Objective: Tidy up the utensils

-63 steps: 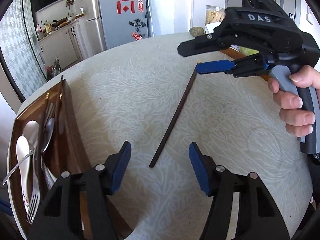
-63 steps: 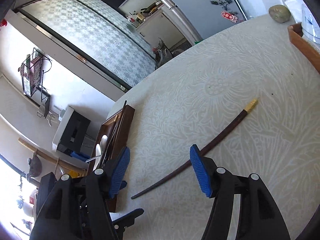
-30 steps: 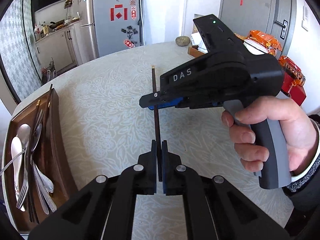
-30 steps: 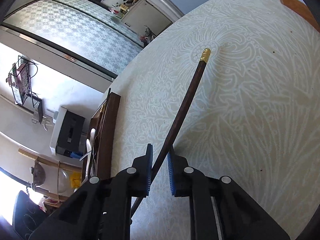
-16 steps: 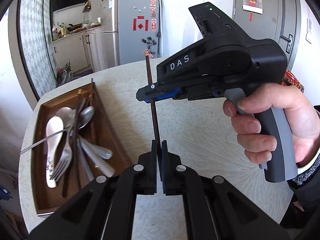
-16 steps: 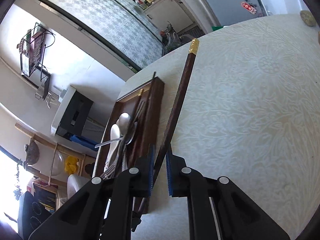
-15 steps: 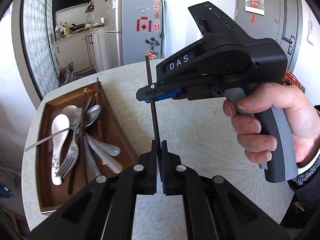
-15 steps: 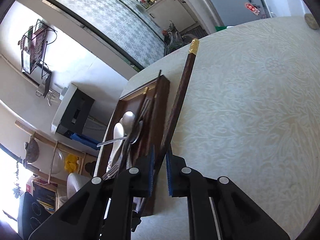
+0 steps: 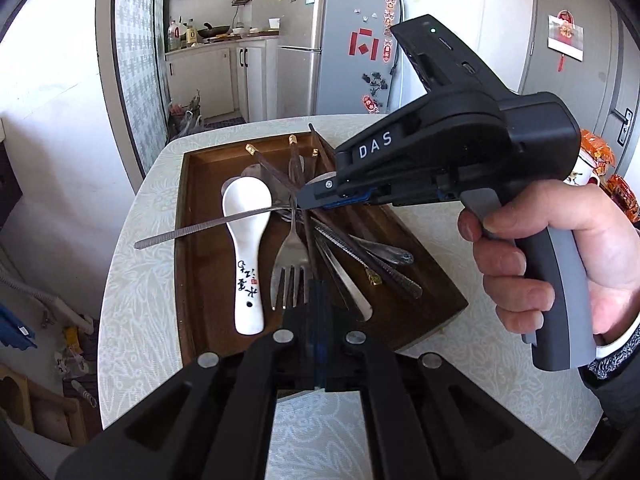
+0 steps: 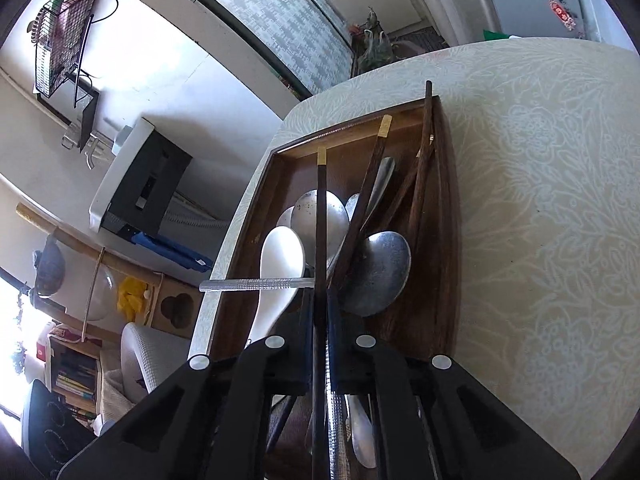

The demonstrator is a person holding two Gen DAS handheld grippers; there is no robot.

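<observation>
Both grippers are shut on one dark wooden chopstick with a gold tip (image 10: pixel 321 208), held over the brown wooden tray (image 9: pixel 200 248). My left gripper (image 9: pixel 319 312) grips its near end above the tray's front part. My right gripper (image 9: pixel 308 198) grips it further along, over the tray's middle; the right wrist view shows it (image 10: pixel 320 308) too. In the tray lie a white ceramic spoon (image 9: pixel 246 240), a fork (image 9: pixel 291 256), metal spoons (image 10: pixel 378 272), more chopsticks (image 10: pixel 370 184) and a metal chopstick (image 9: pixel 208 224) that sticks out over the left rim.
The tray sits at the left edge of a round table with a pale patterned cloth (image 10: pixel 540 200). Beyond the edge is floor clutter (image 9: pixel 24 328). A fridge (image 9: pixel 348 44) and kitchen cabinets stand behind. Red snack packets (image 9: pixel 616 192) lie at the table's right.
Both grippers, shut on the chopstick, have carried it left from over the table to over the tray and tipped it down among the utensils.
</observation>
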